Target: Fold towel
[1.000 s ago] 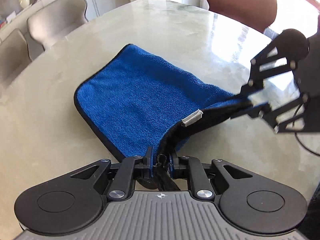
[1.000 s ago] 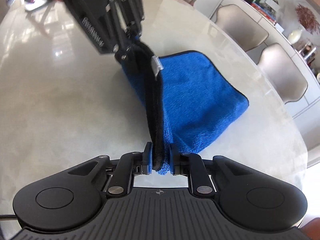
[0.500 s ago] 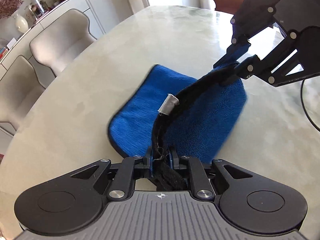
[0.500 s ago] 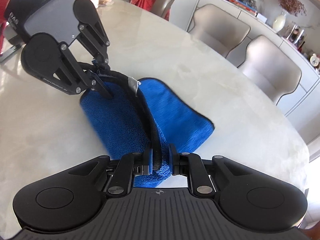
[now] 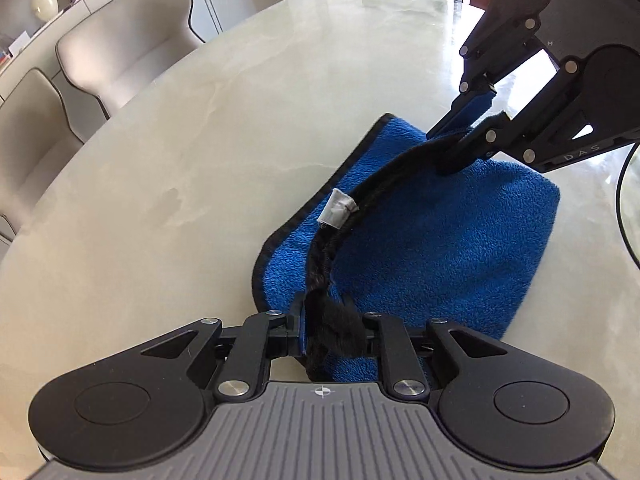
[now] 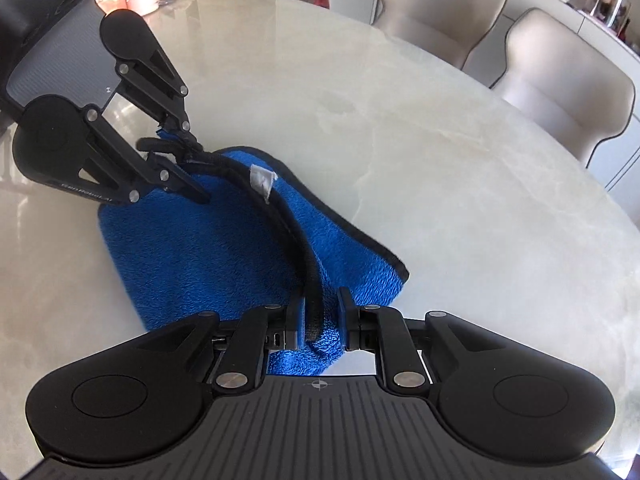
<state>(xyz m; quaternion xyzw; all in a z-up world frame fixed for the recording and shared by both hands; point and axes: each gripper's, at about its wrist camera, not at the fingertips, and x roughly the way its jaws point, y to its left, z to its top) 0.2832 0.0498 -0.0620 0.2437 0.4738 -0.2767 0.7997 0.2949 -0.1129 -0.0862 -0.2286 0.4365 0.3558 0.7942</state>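
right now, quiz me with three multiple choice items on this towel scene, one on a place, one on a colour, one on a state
1. Where is the white tag?
A. on the bare table
B. on the black hem between the left gripper and the right gripper
C. under the towel

2. What colour is the towel?
A. red
B. green
C. blue

3. How does the towel lie?
A. doubled over on the table
B. rolled into a tube
C. hanging off the table edge

Answers:
1 B, the tag sticks out of the hem midway between the two.
2 C, the pile is bright blue.
3 A, one layer lies over another.
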